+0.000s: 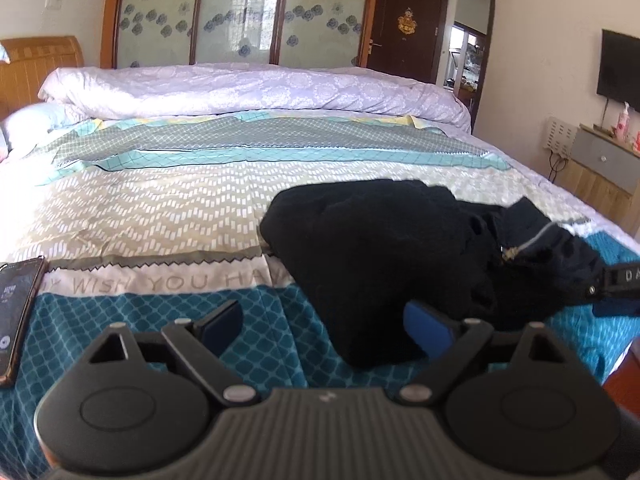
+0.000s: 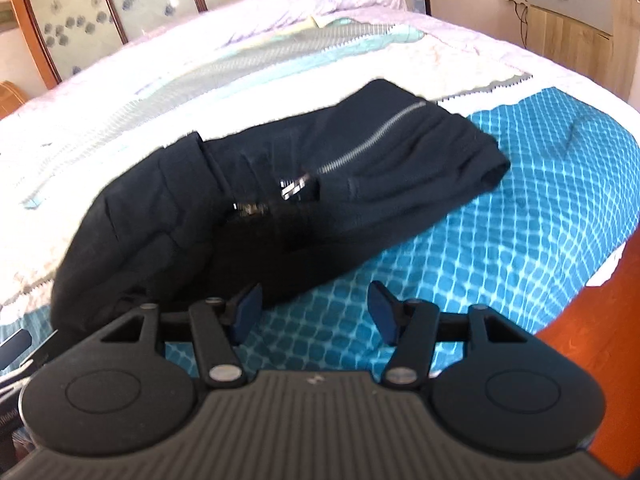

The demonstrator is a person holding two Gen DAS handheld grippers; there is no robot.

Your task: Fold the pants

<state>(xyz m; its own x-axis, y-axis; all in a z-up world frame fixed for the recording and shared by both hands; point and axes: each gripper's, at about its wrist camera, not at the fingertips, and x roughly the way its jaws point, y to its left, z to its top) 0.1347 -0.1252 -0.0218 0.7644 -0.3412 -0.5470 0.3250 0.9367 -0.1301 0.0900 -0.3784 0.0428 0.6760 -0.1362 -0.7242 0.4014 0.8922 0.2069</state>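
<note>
Bed (image 1: 160, 208), 1 black pants (image 2: 240, 208) (bunched), 2 grippers, left gripper (image 1: 324, 328) & right gripper (image 2: 314, 310) apart

The pants (image 1: 384, 256) are seen to be black, crossed by a silver zipper (image 2: 372, 140). The bedspread (image 1: 160, 208) is banded: teal with a pale lattice at its near edge, then white with grey lettering, beige with white chevron dashes, and aqua and grey grids. The rolled duvet (image 1: 256, 88) along the far edge is patterned pale lilac. Blue pads (image 2: 384, 312) are carried on black gripper fingers.
</note>
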